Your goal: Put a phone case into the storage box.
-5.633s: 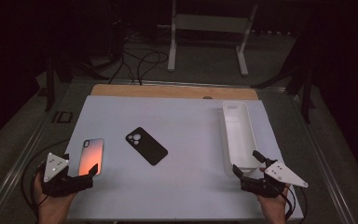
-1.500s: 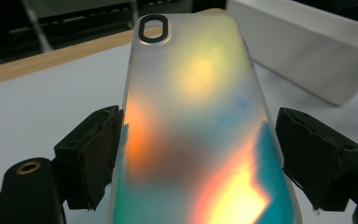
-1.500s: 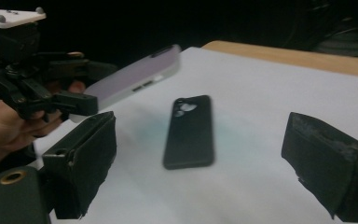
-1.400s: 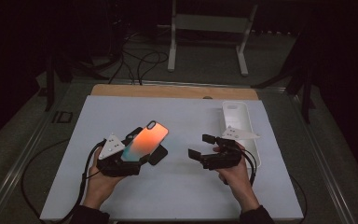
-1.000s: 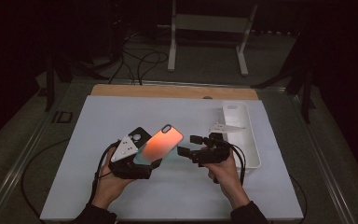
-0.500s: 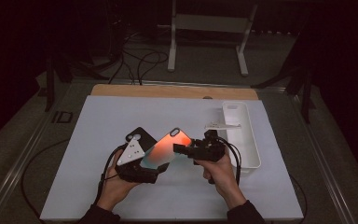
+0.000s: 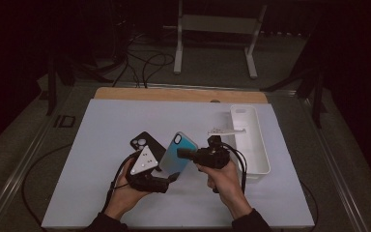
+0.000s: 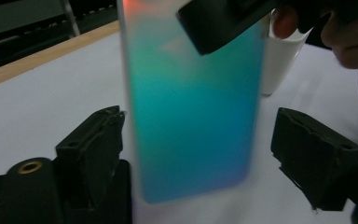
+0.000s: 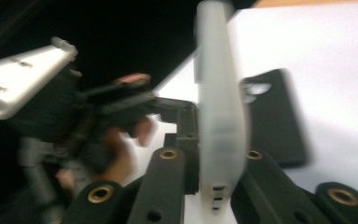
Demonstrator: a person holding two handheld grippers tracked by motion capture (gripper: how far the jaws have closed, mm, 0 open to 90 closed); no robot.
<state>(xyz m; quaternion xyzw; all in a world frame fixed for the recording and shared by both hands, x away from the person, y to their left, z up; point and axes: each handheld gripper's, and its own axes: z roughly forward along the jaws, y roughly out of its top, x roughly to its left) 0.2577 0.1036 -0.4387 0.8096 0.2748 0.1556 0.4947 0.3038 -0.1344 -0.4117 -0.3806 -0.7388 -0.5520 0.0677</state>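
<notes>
An iridescent teal phone case (image 7: 178,151) is held tilted above the white mat (image 7: 101,193) by both grippers. My left gripper (image 7: 168,175) is shut on its lower end, and the case (image 8: 196,107) spans the gap between its jaws (image 8: 196,140). My right gripper (image 7: 184,154) comes in from the right. Its jaws have just been closing and now clamp the case (image 9: 219,121) edge-on between them (image 9: 214,186). A black phone case (image 7: 142,141) lies flat on the mat just behind the left gripper, and it also appears in the right gripper view (image 9: 272,116).
A long white tray (image 7: 265,154) lies along the mat's right side, close behind the right hand. A wooden strip (image 7: 174,94) borders the mat's far edge. Stand legs and cables sit on the dark floor beyond.
Both hands came from the mat's corners to its middle. The left gripper lifted the iridescent case and tilted it upright. The right gripper reached it and closed on it.
</notes>
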